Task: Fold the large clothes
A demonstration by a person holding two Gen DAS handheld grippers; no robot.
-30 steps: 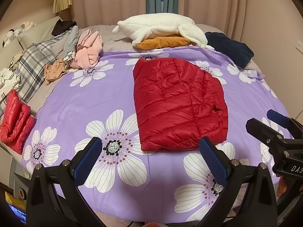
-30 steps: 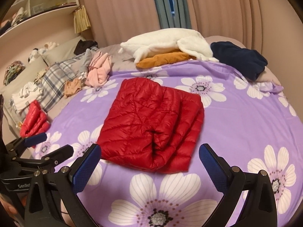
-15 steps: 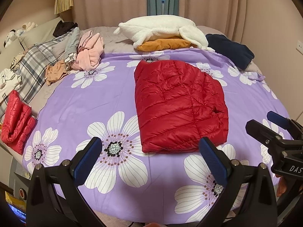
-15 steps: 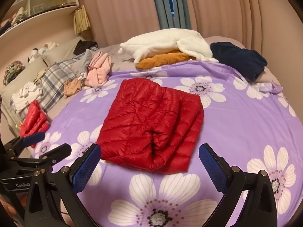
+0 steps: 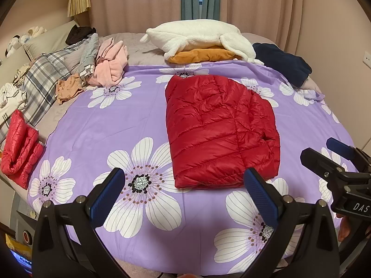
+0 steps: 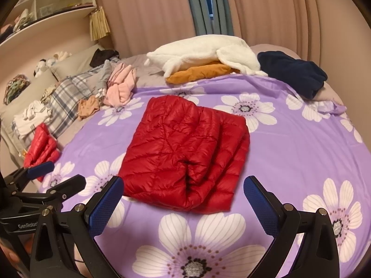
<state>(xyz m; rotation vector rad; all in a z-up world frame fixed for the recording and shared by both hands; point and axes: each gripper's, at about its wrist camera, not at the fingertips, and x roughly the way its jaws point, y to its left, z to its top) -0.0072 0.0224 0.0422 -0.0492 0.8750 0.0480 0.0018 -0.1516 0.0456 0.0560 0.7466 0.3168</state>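
A red quilted puffer jacket point(image 5: 220, 129) lies folded into a compact rectangle on the purple floral bedsheet point(image 5: 111, 125); it also shows in the right wrist view point(image 6: 185, 155). My left gripper point(image 5: 185, 192) is open and empty, held above the near edge of the bed just short of the jacket. My right gripper point(image 6: 183, 199) is open and empty, close to the jacket's near edge. Each gripper shows at the side of the other's view: the right one point(image 5: 334, 157) and the left one point(image 6: 53, 176).
A second folded red jacket point(image 5: 19, 148) lies at the bed's left edge. Pink clothes point(image 5: 111, 64), a plaid cloth point(image 5: 44, 81), white and orange pillows point(image 5: 197, 39) and a navy garment point(image 5: 285, 64) lie along the far side. Curtains hang behind.
Both grippers have drawn back slightly from the folded jacket and stay open. The jacket has not moved.
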